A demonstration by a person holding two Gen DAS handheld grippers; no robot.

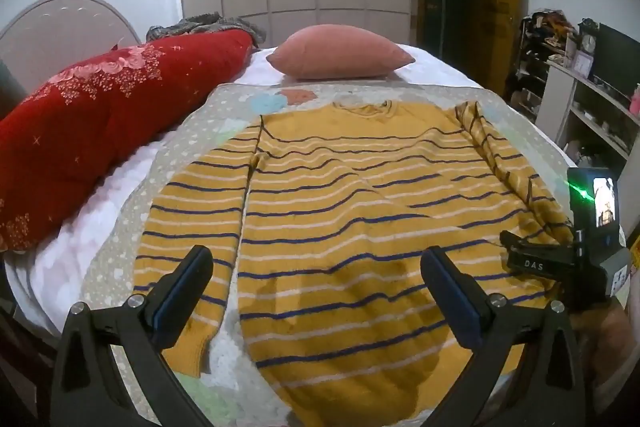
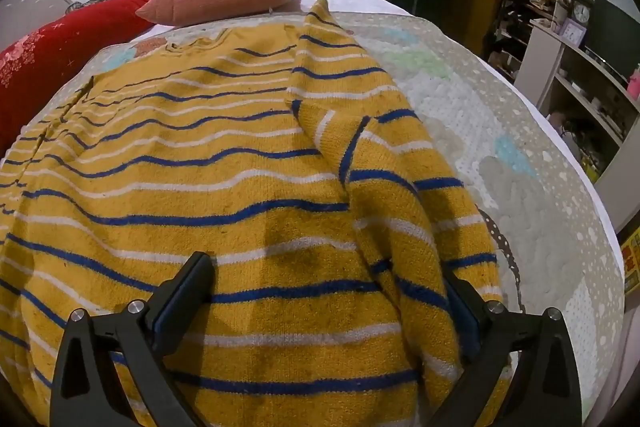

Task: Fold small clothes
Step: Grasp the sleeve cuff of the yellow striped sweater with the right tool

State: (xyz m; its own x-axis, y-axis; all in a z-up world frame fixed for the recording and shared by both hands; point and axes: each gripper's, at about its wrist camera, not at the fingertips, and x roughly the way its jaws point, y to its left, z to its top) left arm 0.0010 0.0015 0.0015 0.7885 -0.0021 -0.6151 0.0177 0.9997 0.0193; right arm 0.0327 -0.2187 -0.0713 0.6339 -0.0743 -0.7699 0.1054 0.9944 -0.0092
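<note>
Meanwhile, my left gripper hung spread wide above the striped sweater filling the frame's centre on the blanket; my right gripper gaped too, sleeve draped over its right finger.

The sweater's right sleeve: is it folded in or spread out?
Folded in: the right sleeve lies over the sweater body, while the left sleeve is spread beside it.

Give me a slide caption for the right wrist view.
Open right hand-held gripper over a yellow striped sweater, one sleeve folded inward.
</note>
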